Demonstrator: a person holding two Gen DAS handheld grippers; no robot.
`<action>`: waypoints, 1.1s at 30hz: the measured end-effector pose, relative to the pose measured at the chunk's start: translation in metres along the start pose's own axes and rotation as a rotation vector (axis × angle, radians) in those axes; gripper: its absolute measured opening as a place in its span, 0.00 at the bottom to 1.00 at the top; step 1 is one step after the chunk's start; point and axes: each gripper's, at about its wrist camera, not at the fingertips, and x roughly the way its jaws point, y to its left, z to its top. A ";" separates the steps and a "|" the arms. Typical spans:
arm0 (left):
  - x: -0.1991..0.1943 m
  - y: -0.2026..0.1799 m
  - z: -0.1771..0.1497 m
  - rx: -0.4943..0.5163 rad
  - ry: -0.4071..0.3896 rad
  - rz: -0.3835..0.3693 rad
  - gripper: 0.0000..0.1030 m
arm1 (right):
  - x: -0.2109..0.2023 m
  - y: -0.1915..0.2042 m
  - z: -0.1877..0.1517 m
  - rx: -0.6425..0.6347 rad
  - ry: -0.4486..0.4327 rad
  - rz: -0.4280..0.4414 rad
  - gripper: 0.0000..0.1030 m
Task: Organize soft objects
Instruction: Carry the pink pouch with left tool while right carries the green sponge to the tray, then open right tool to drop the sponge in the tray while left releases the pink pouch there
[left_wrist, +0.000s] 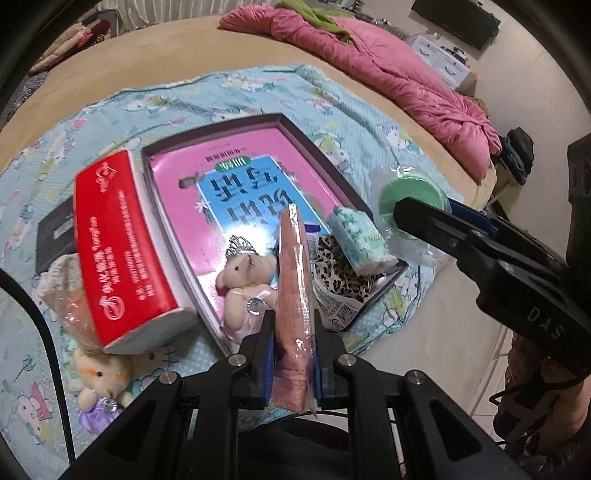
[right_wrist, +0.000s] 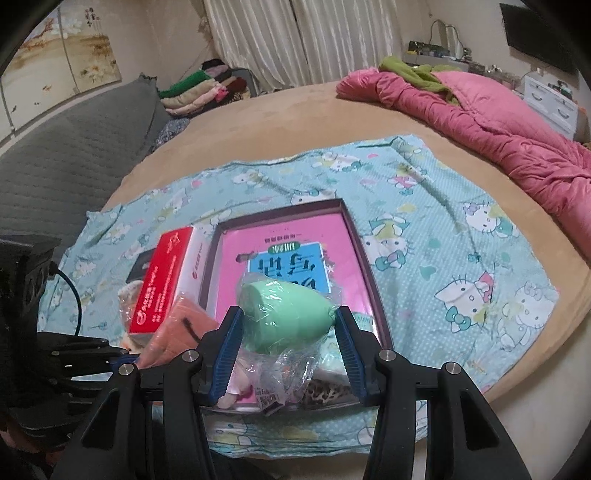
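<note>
Two grippers hang over the open box, whose near end is hidden behind them and their loads. The left gripper is clamped on a flat pink packet, its lower edge cut off behind the fingers. The right gripper squeezes a plastic-wrapped green sponge; beneath it, the box's contents are hard to make out.

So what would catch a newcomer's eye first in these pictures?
Probably the two gripped items: the left gripper is clamped on a flat pink packet, and the right gripper holds a green egg-shaped sponge in clear wrap. Both hang over the open box on the cartoon-cat cloth, beside a red carton.
</note>
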 end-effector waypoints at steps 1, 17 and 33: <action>0.005 0.000 0.000 0.003 0.008 -0.003 0.16 | 0.003 0.000 -0.001 -0.003 0.007 -0.005 0.51; 0.051 0.012 -0.001 -0.011 0.086 -0.016 0.16 | 0.046 0.008 -0.013 -0.023 0.090 0.004 0.51; 0.061 0.020 -0.001 -0.024 0.096 -0.035 0.16 | 0.080 0.004 -0.021 -0.020 0.112 -0.039 0.52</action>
